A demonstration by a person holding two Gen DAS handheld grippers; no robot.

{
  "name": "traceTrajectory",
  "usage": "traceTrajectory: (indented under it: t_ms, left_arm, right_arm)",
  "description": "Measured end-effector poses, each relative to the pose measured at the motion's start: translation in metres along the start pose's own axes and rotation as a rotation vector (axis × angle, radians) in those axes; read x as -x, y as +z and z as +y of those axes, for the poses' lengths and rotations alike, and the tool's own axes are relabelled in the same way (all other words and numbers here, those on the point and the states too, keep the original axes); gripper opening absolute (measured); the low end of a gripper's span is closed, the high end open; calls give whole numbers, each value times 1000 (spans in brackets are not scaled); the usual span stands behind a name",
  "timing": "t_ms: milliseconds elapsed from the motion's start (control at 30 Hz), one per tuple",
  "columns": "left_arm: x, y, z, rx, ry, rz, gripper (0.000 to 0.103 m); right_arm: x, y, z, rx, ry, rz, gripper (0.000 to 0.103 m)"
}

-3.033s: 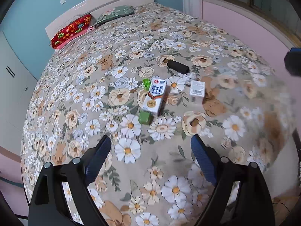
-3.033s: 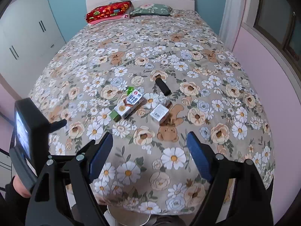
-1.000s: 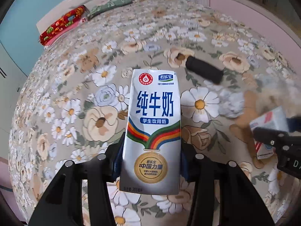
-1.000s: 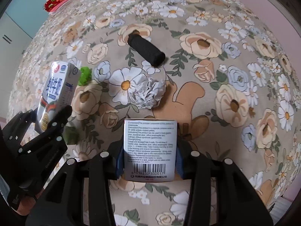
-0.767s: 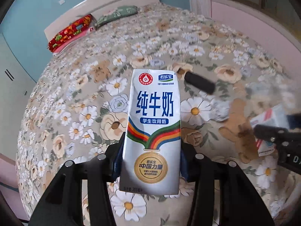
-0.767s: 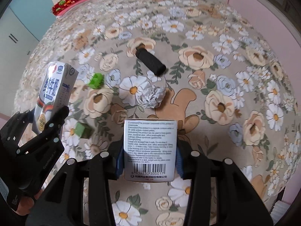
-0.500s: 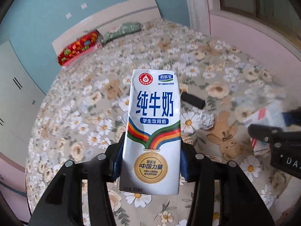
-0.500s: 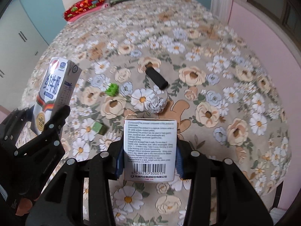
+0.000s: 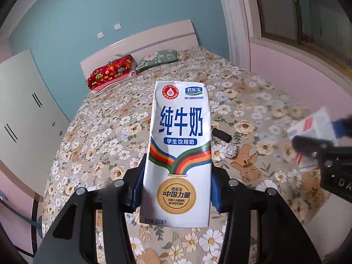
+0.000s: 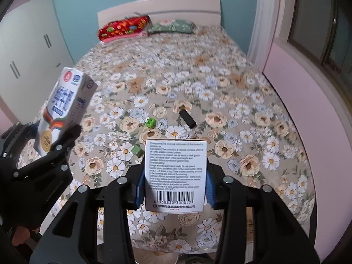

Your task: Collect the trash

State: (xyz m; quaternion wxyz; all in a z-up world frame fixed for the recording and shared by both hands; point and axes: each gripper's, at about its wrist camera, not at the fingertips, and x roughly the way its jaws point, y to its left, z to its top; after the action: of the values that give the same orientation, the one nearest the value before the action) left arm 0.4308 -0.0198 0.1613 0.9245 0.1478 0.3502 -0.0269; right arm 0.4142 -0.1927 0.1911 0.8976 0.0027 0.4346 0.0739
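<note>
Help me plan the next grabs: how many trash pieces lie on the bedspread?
4: black cylinder, crumpled ball beside it, bright green piece left of it, dark green cube nearer. Others may be hidden.

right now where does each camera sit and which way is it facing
Left wrist: rides on the left gripper, above the foot of the bed, facing the headboard; its fingers clamp the milk carton, and the right gripper shows at the right edge.
Right wrist: rides on the right gripper, facing the same way; its fingers clamp the medicine box, with the left gripper at the left.
Shared: bed, both pillows, black cylinder, carton, box.
</note>
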Motion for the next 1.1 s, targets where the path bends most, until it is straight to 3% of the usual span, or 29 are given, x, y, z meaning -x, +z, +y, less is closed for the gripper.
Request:
traceTrajectory:
  t_ms: [267, 500, 767, 1100]
  left_arm:
    - [76, -19, 5, -5, 32, -45, 50]
    - [128, -41, 11, 4, 46, -82, 50]
    - [165, -75, -2, -43, 43, -75, 50]
    - [179, -123, -39, -150, 19, -45, 50]
  right_arm:
    - [85, -29, 23, 87, 12, -86, 44]
    - [135, -63, 36, 159, 21, -125, 44]
    - [166, -98, 38, 206, 35, -142, 44]
    - [178, -139, 31, 246, 68, -126, 44]
